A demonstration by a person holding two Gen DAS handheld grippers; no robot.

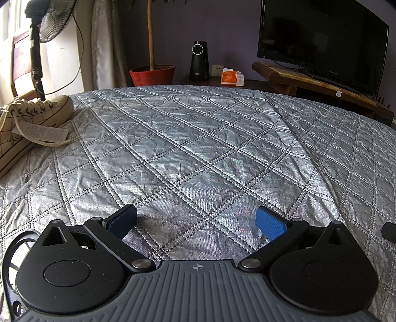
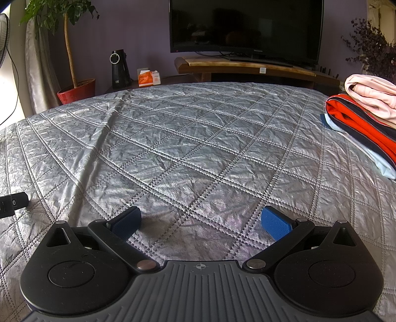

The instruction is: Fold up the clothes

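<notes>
A stack of folded clothes lies at the bed's right edge in the right wrist view: a pink garment (image 2: 373, 94) on top, an orange and navy zipped jacket (image 2: 358, 123) under it, a pale blue piece (image 2: 366, 153) at the bottom. My right gripper (image 2: 201, 221) is open, low over the silver quilted bedspread (image 2: 193, 138), nothing between its blue pads, well left of the stack. My left gripper (image 1: 196, 220) is open too, over bare bedspread (image 1: 198, 138). No clothes show in the left wrist view.
A cream canvas shoe (image 1: 27, 123) with a paper tag lies on the bed's left side. Beyond the bed stand a fan (image 1: 47, 22), a red plant pot (image 1: 152, 74), a black speaker (image 1: 199, 62), an orange tissue box (image 1: 231, 78) and a TV (image 2: 245, 27) on a wooden stand. A part of the other gripper (image 2: 12, 203) shows at the left.
</notes>
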